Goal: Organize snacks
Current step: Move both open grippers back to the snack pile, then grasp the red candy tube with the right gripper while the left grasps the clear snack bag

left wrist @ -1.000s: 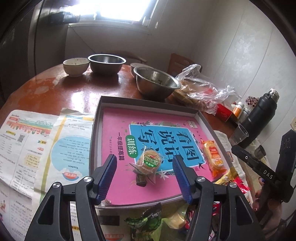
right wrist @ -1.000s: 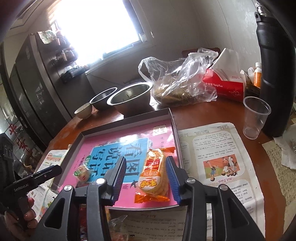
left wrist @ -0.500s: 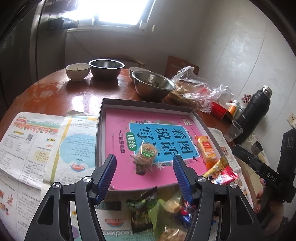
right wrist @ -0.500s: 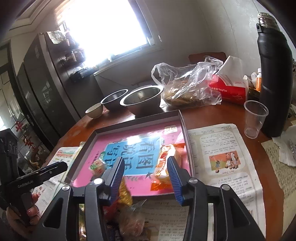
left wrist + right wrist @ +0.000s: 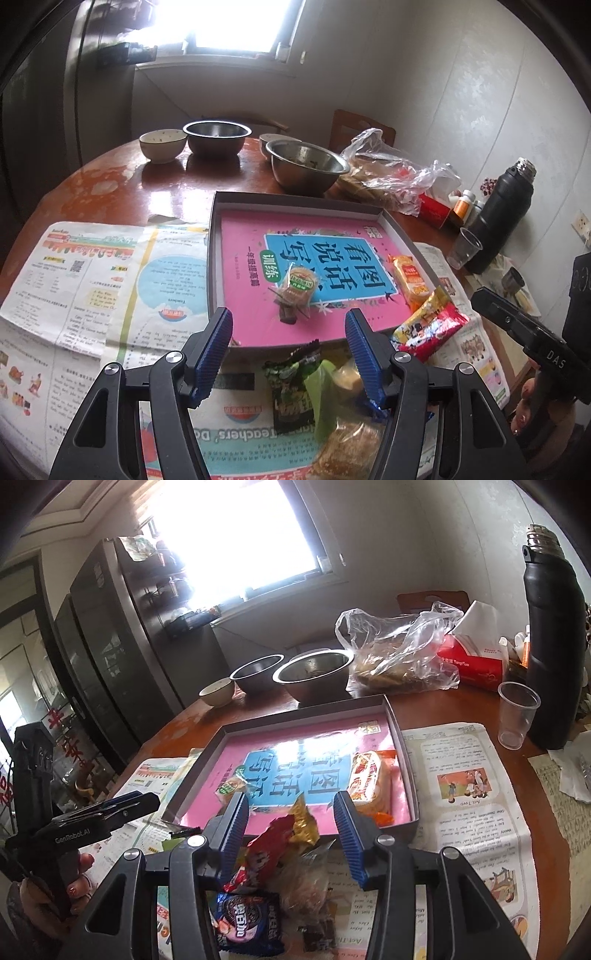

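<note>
Left-wrist view: our left tongs [image 5: 288,354] stand partly open and empty above the near edge of the tray [image 5: 216,266], which lies mid-bench on a pink book cover. Two snacks already lie in the tray: a round wrapped cake [image 5: 297,286] near its middle and an orange biscuit pack [image 5: 408,277] by its right wall. The unsorted snack pile [image 5: 332,398] sits on newspaper just outside the tray's near edge.

Right-wrist view: our right tongs [image 5: 290,830] are likewise parted with nothing gripped, and hang over the same pile, where a red-and-gold wrapper [image 5: 280,836] leans on the tray's rim.

Risk, as we judge it: the wrappers overlap and look slick, so a pinch may lift two packs or slip off; both tongs converging on one pile could collide.

Only the right-wrist view shows the dark cookie pack [image 5: 247,919] at the pile's near end; only the left-wrist view shows the green packet [image 5: 291,395].
</note>
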### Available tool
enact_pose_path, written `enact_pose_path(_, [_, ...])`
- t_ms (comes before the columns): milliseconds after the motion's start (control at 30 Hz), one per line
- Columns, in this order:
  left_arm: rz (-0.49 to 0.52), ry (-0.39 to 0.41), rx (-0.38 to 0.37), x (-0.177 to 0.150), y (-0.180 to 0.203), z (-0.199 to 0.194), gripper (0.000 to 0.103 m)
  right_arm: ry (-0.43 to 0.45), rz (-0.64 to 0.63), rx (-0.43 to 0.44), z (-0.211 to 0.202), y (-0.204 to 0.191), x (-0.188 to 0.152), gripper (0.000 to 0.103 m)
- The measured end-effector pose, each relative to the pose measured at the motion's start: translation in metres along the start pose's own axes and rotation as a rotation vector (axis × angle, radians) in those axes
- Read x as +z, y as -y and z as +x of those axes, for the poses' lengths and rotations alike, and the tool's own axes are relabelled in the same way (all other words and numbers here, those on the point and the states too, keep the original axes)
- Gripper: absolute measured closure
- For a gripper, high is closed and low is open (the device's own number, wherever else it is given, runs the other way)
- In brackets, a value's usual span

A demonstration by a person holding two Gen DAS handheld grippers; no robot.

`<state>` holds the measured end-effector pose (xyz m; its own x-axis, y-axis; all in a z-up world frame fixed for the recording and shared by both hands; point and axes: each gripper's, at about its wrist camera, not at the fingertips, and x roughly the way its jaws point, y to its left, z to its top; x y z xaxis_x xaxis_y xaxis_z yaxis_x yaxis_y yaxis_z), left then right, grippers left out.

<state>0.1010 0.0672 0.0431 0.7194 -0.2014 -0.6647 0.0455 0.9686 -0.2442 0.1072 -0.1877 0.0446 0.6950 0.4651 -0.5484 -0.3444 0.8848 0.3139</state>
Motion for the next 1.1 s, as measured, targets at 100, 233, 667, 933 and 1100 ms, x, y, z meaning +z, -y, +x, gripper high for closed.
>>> enact_pose_path(100, [0.014,-0.002,0.007,-0.003,0.001,-0.004,0.038,-0.003,-0.005,0.003,-0.003,-0.003,-0.004,0.055])
enact_pose_path(233, [0.025,-0.001,0.013,-0.007,0.002,-0.010,0.038,-0.010,-0.018,0.007,-0.006,-0.009,-0.009,0.055])
enact_pose_path(667, [0.062,-0.034,0.028,-0.028,0.002,-0.021,0.038,-0.036,-0.059,0.029,-0.008,-0.028,-0.027,0.055])
enact_pose_path(933, [0.095,-0.086,0.001,-0.048,0.005,-0.019,0.038,-0.062,-0.070,0.041,-0.001,-0.036,-0.037,0.055])
enact_pose_path(1100, [0.134,-0.117,-0.035,-0.060,0.017,-0.016,0.038,-0.073,-0.070,0.045,0.002,-0.039,-0.040,0.055])
